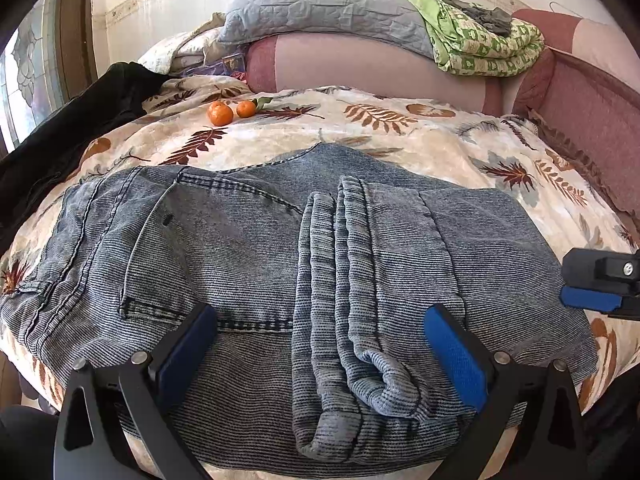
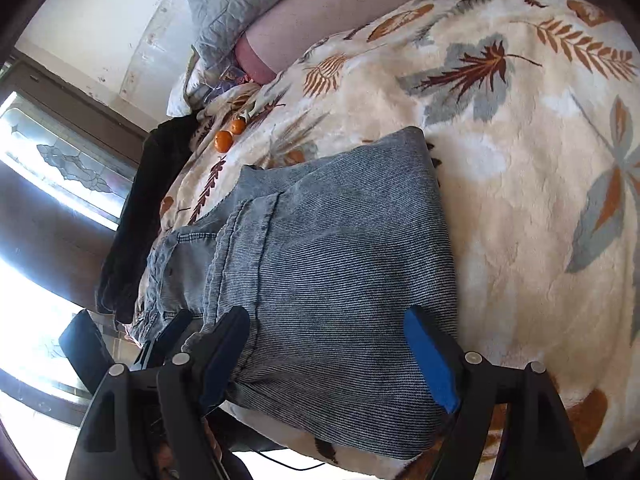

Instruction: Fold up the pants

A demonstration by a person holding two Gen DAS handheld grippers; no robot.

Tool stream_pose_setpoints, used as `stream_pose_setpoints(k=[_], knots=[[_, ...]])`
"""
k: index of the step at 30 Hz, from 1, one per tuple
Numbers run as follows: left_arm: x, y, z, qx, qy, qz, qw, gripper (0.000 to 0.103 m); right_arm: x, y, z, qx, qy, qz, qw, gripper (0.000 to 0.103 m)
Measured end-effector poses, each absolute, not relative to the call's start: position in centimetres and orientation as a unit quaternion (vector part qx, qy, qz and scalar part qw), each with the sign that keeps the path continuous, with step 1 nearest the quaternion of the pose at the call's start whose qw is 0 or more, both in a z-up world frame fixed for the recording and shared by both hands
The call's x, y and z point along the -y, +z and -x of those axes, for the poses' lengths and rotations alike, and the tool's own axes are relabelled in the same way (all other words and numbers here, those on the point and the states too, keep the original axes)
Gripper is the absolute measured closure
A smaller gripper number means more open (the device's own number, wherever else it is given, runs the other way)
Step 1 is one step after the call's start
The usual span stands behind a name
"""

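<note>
**Folded jeans lie on the leaf-print blanket, both grippers spread wide over them**

From the left wrist view, the faded blue-grey denim pants (image 1: pixel 256 240) lie folded across the near part of the cream plush blanket with brown and grey leaves (image 1: pixel 400 128). The waistband and a stitched back pocket sit to the left; the ribbed hems of the legs lie stacked on top, just right of centre, running from far to near. The left gripper (image 1: pixel 320 354) hovers at the near edge of the pants, its blue-padded fingers (image 1: pixel 456 354) set wide apart on either side of the stacked hems, holding nothing. At the right edge the right gripper (image 1: pixel 600 286) pokes in beside the pants. Two small orange tangerines (image 1: pixel 228 112) rest far off on the blanket, left of centre. A dark black garment (image 1: pixel 80 120) lies at the far left, and a grey quilted cover (image 1: pixel 320 4) and a green patterned quilt (image 1: pixel 480 40) sit on the pink padded headboard (image 1: pixel 360 68)

From the right wrist view, the pants (image 2: pixel 340 260) fill the middle, rolled sideways by the camera's tilt. The right gripper (image 2: pixel 332 354) is wide open over the folded end, gripping nothing; whether its pads touch the cloth cannot be told. The left gripper (image 2: pixel 160 344) shows at the lower left
</note>
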State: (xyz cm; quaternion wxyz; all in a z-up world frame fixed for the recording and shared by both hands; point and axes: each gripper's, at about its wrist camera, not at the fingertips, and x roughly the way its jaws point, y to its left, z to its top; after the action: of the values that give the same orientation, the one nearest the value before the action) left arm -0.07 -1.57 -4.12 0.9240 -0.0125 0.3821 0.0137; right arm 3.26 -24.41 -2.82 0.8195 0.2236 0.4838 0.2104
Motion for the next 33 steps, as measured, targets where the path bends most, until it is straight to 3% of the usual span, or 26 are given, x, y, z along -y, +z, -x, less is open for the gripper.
stream_pose_setpoints(k=[9, 19, 33], knots=[[1.3, -3.9, 0.3, -0.376, 0.009, 0.013, 0.927, 0.0, 23.9, -3.0, -3.0, -0.488, 0.213, -0.201, 0.823, 0.021], [-2.5, 0.7, 2.6, -0.328, 0.017, 0.08, 0.941, 0.0, 24.9, -2.7, -2.7, -0.478, 0.205, -0.212, 0.828, 0.021], [-7.2, -1.0, 4.6, -0.353, 0.036, 0.176, 0.918, 0.0, 23.7, -3.1, -2.9, -0.488, 0.194, -0.186, 0.83, 0.021]])
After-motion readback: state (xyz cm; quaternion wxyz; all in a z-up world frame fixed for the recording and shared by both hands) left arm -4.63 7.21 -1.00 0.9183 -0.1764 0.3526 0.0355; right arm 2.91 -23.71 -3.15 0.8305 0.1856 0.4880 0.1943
